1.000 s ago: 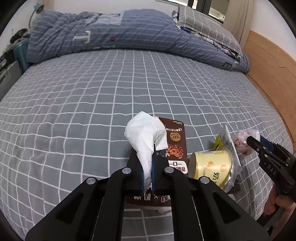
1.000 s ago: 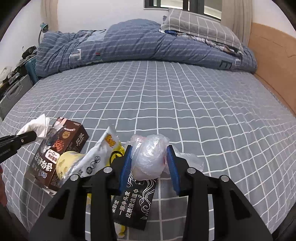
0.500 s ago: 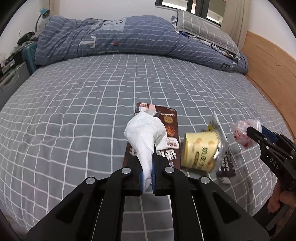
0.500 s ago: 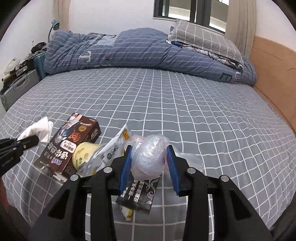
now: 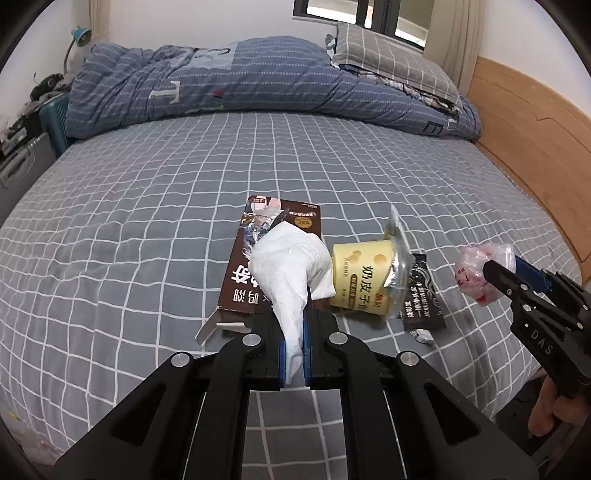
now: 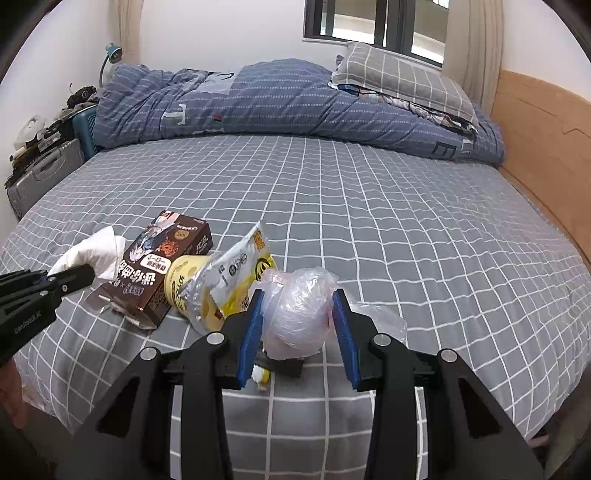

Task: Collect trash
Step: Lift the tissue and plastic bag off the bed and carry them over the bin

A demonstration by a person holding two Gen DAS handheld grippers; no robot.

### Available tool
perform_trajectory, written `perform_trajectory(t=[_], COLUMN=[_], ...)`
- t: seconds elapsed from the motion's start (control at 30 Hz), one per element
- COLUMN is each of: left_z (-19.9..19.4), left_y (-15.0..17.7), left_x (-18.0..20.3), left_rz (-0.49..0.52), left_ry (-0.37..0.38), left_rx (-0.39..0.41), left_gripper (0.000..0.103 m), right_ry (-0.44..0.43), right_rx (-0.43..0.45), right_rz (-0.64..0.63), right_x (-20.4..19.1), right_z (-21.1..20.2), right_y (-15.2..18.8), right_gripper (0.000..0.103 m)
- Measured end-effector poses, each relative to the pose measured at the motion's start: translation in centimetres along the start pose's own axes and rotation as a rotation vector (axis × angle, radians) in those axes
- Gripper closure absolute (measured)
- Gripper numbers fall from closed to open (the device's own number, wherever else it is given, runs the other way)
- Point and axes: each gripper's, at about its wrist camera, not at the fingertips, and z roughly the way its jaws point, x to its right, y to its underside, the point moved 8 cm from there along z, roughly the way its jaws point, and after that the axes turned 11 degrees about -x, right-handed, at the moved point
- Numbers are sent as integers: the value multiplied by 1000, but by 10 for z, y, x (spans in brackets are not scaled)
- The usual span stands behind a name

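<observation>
Your left gripper [image 5: 294, 332] pinches only the tail of a white tissue [image 5: 291, 266]; it may slip free. Your right gripper [image 6: 297, 325] clamps a crumpled plastic bag [image 6: 299, 314], which could squeeze out. Ahead lie the brown carton [image 5: 245, 280] and yellow cup [image 5: 364, 280].

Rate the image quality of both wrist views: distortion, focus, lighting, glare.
Left wrist view: strong fisheye bend, dark corner vignette; white tissue and yellow cup sharp, a slight sheen on the cup's foil lid. Right wrist view: same curvature, grid lines on the bed bow; the window is bright, soft even daylight, crumpled plastic bag in focus.
</observation>
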Motion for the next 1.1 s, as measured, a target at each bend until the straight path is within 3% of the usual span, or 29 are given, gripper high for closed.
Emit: perform_trajectory(t=[0.4, 1.1], left_z=[-20, -57], left_y=[28, 89], left_x=[4, 10], left_rz=[-2, 1], left_ry=[3, 24], left_rx=[-1, -11], left_gripper=[97, 97], right_ry=[-4, -90], right_rx=[3, -5], right_rz=[3, 10], right_x=[-2, -25], right_z=[-24, -72], right_y=[20, 70], right_gripper=[67, 67])
